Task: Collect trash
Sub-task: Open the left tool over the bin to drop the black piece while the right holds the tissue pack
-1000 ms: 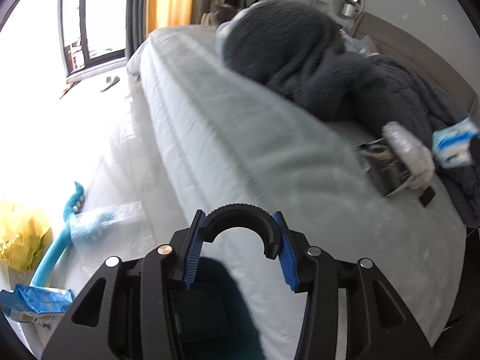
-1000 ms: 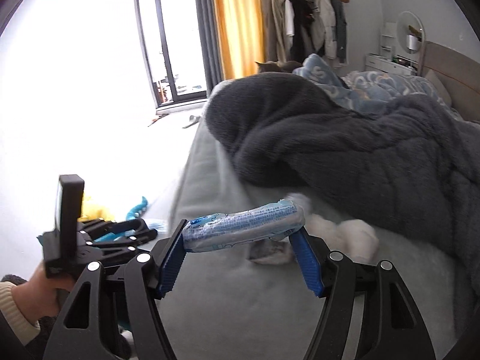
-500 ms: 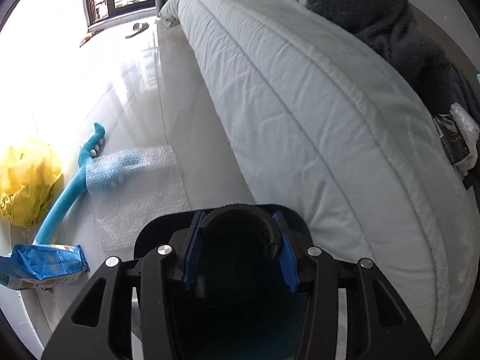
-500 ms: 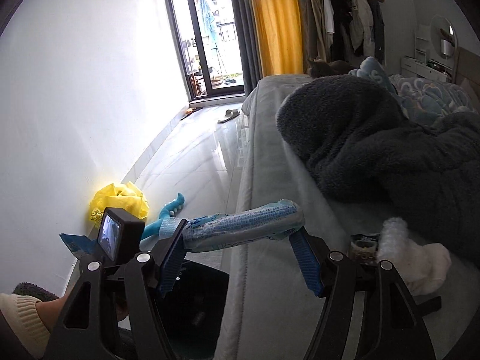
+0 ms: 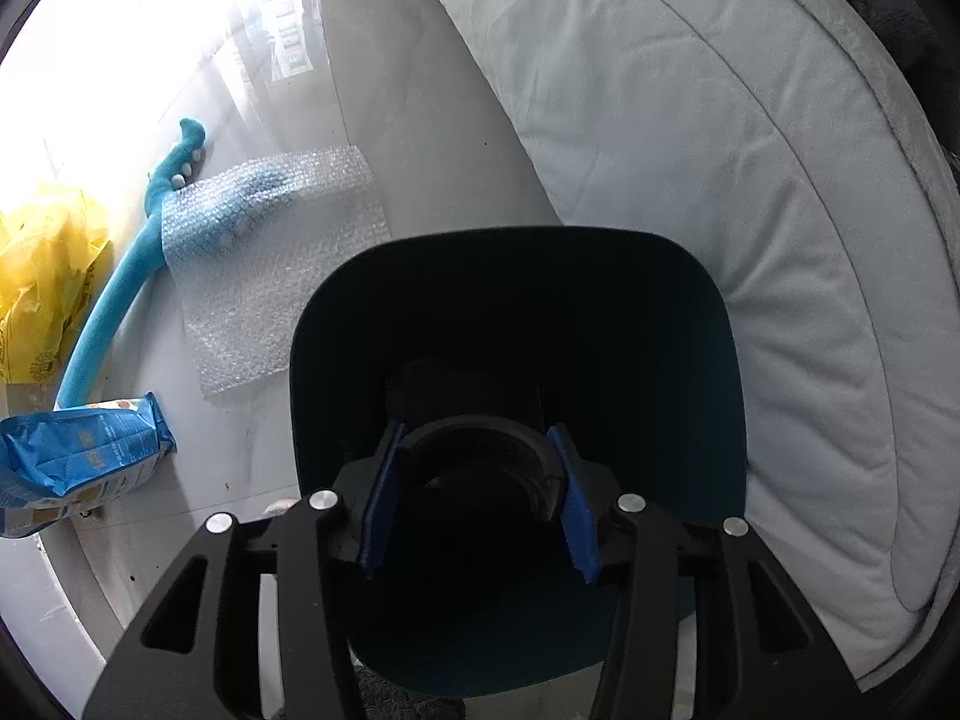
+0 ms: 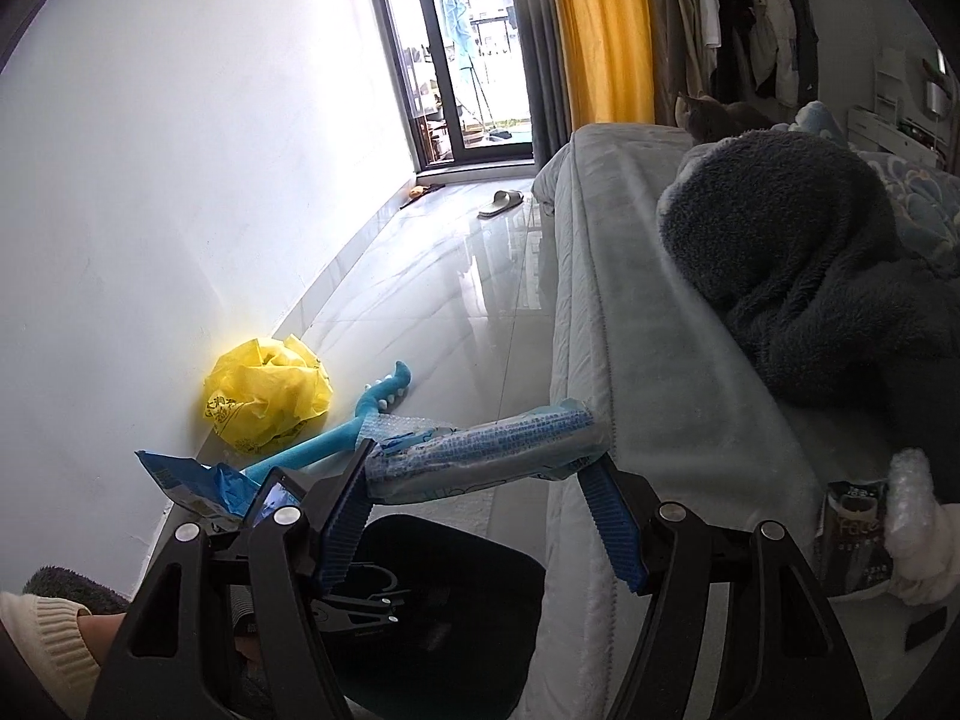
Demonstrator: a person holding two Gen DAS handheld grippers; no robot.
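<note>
Both claws have swung off the bed toward the floor. Left claw, fingers apart and empty, now hangs inside the dark bin. Right claw is clamped on a blue wrapper above the bin; best centre it over the opening before letting go. Beyond lie bubble wrap, a yellow bag, glossy floor, and the bed.
</note>
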